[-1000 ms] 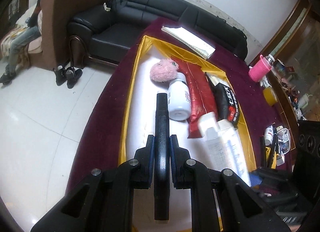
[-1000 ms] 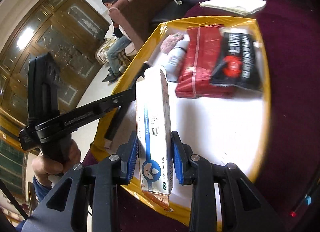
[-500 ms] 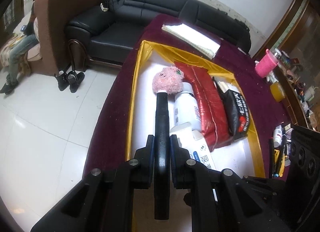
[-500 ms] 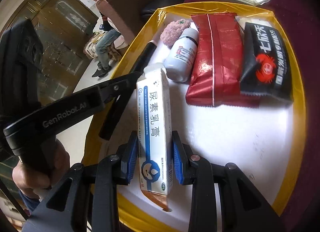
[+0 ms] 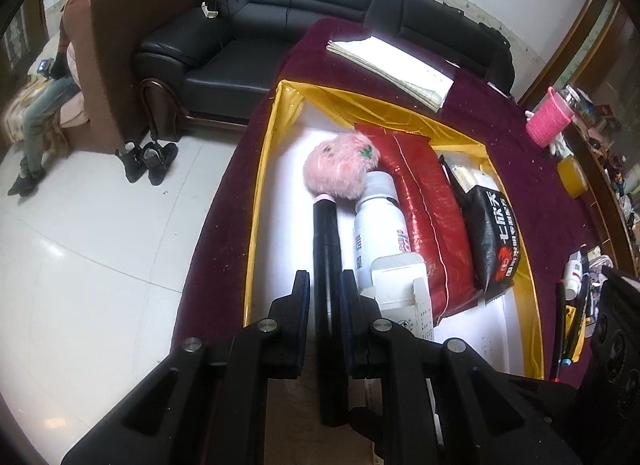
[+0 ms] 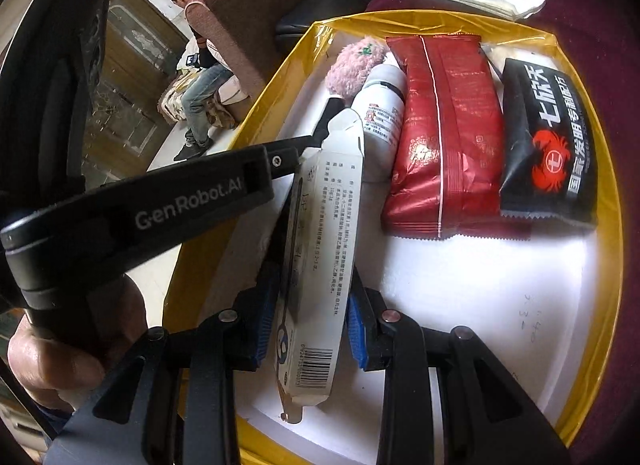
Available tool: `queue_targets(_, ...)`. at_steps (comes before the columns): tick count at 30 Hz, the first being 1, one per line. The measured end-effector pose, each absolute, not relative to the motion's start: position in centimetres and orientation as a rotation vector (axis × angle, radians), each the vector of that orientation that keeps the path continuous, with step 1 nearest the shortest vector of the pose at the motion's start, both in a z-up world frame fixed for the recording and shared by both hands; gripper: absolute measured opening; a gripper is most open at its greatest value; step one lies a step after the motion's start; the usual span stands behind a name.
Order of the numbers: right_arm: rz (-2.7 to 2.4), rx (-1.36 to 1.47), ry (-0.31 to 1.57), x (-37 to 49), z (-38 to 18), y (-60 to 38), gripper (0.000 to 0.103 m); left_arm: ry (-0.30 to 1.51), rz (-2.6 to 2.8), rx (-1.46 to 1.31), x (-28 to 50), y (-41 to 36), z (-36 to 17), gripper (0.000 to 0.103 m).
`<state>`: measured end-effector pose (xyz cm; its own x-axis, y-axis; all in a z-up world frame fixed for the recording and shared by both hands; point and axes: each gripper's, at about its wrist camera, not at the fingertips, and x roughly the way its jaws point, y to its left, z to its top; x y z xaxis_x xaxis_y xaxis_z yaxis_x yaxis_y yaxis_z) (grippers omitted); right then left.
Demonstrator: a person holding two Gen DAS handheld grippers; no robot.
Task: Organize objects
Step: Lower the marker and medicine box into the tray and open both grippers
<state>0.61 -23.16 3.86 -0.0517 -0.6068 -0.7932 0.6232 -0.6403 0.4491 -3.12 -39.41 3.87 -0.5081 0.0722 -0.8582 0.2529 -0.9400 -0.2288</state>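
Observation:
My left gripper (image 5: pixel 325 297) is shut on a black cylinder (image 5: pixel 326 241), a marker-like stick that points at the pink fluffy ball (image 5: pixel 340 171) in the yellow-rimmed tray (image 5: pixel 260 193). My right gripper (image 6: pixel 310 305) is around a white ointment box (image 6: pixel 324 249); the box has tilted flat and the blue pads (image 6: pixel 354 329) stand slightly apart from it. The box lies beside the white bottle (image 6: pixel 382 113), which also shows in the left wrist view (image 5: pixel 380 229). A red packet (image 6: pixel 444 133) and a black crab-print packet (image 6: pixel 548 145) lie further right in the tray.
The tray sits on a maroon tablecloth (image 5: pixel 216 233). A stack of papers (image 5: pixel 392 65) lies beyond it, a pink cup (image 5: pixel 550 121) and small clutter at the right. A black sofa (image 5: pixel 280 25) and a seated person (image 5: pixel 44 77) are behind.
Both grippers moved forward into the tray. The ointment box turned from upright on its edge to lying flat beside the bottle, and the right jaws widened around it.

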Motion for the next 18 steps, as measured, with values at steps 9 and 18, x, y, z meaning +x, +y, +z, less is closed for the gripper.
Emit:
queue_targets(9,-1.823,1.347,0.031,0.7,4.7,-22.4,0.030,0.534,-2.589,1.473,-1.9,-39.9,4.8,0.014)
queue_targets(18,-1.857,1.307,0.025,1.3,5.2,-21.1,0.030,0.560,-2.620,1.405,0.6,-39.5,6.2,0.014)
